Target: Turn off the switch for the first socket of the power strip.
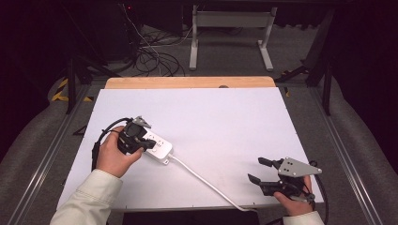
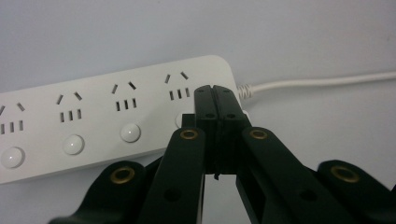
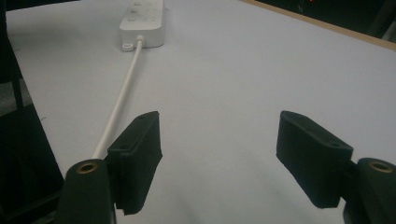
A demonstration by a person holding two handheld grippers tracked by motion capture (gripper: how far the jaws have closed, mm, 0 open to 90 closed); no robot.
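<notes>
White tabletop [image 1: 225, 117], power strip [image 1: 158, 147] lying diagonally, cord [image 1: 206, 183] toward near edge, left claw [image 2: 215, 91] clenched empty above it, right claw [image 3: 219, 154] released.

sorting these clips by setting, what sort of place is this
Probably a lab or workshop recording bench, not a home. A white board on a wooden table holds just a white plastic power strip. Behind it, loose black cables lie on grey carpet beside a bare metal desk frame in a dark room.

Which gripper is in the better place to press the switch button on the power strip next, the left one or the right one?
Left. The left gripper is shut, its tips right over the power strip near the button at the cord end. The right gripper is open, well away by the table's near right corner.
</notes>
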